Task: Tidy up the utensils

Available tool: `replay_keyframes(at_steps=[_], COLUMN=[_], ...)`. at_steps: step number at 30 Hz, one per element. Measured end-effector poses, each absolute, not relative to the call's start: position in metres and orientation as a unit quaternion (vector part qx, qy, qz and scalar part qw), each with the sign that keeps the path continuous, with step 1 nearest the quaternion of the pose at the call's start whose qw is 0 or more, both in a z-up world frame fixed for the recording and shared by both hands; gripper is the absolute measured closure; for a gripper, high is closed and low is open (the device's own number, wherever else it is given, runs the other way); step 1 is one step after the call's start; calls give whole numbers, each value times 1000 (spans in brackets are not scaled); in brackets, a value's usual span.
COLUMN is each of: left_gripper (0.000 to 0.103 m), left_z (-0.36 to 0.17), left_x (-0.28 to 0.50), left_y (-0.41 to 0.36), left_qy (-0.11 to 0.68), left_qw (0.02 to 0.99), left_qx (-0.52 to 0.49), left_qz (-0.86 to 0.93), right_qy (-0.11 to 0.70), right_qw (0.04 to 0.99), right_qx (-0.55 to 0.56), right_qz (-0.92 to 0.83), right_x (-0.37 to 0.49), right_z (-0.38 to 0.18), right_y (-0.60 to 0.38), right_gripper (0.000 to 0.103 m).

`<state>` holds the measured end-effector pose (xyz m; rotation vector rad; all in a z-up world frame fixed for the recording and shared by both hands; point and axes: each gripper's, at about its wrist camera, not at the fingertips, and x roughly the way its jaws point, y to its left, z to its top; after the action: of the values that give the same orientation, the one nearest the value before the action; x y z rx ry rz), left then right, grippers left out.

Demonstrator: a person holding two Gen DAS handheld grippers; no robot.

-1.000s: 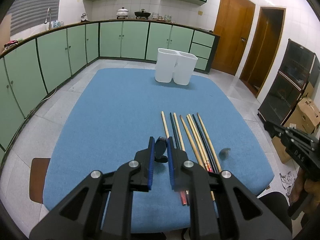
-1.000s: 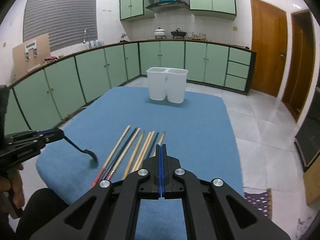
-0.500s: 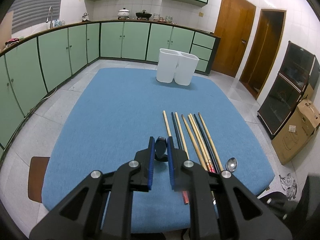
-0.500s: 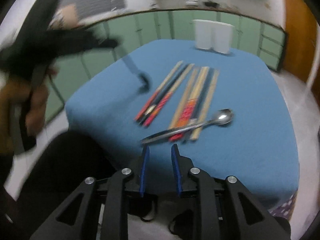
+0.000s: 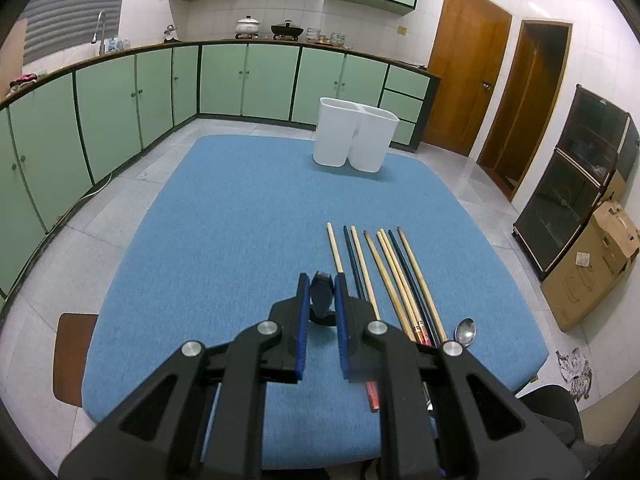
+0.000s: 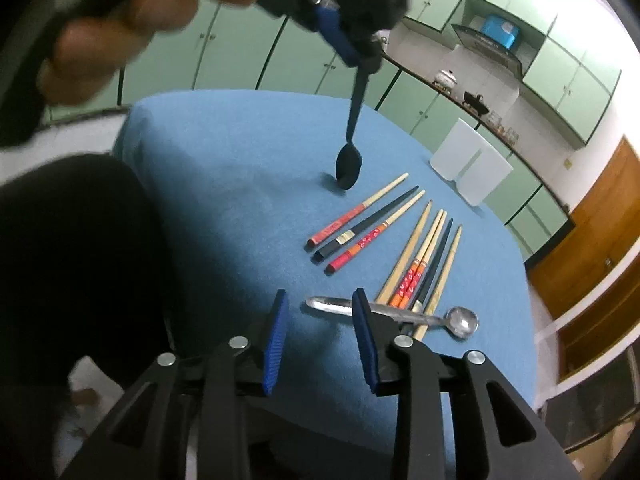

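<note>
My left gripper (image 5: 321, 280) is shut on the handle of a black spoon (image 5: 322, 294). In the right wrist view the black spoon (image 6: 349, 164) hangs from that gripper with its bowl just above the blue table cover (image 6: 240, 152). Several chopsticks (image 5: 384, 272) lie side by side on the cover; they also show in the right wrist view (image 6: 416, 252). A metal spoon (image 6: 404, 314) lies across their near ends, its bowl visible in the left wrist view (image 5: 465, 332). My right gripper (image 6: 320, 304) is open, just before the metal spoon's handle end. A white two-compartment holder (image 5: 355, 140) stands at the far edge.
Green kitchen cabinets (image 5: 120, 92) curve around the table's left and back. Wooden doors (image 5: 468, 68) and a dark glass cabinet (image 5: 576, 184) are at the right, with a cardboard box (image 5: 596, 264). A brown stool (image 5: 74, 356) stands at the table's near left.
My right gripper has opened and swung down toward the metal spoon at the near table edge. My left gripper still holds the black spoon, barely moved.
</note>
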<state>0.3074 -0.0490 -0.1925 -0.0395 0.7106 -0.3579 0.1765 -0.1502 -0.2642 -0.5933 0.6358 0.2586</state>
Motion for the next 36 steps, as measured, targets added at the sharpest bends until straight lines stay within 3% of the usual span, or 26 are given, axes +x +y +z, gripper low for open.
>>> replay_keyframes(at_steps=[3, 16, 26, 30, 36], left_gripper=[92, 91, 91, 91, 91], left_z=[-193, -195, -199, -200, -210], left_x=[307, 309, 311, 312, 314], left_y=[-48, -53, -53, -53, -54], left_qy=[346, 353, 359, 359, 373], left_qw=[922, 919, 916, 916, 911], left_qx=[-17, -8, -7, -7, -11], left_qz=[-173, -178, -177, -177, -174], right_qy=[295, 334, 374, 364, 368], right_qw=[898, 923, 915, 923, 926], right_qx=[-304, -193, -127, -92, -57], right_qz=[119, 6, -80, -81, -67], right_x=[179, 209, 211, 203, 204], right_z=[-266, -240, -251, -252, -261], right_y=[-150, -243, -284, -292, -280], right_gripper=[62, 61, 62, 64, 81])
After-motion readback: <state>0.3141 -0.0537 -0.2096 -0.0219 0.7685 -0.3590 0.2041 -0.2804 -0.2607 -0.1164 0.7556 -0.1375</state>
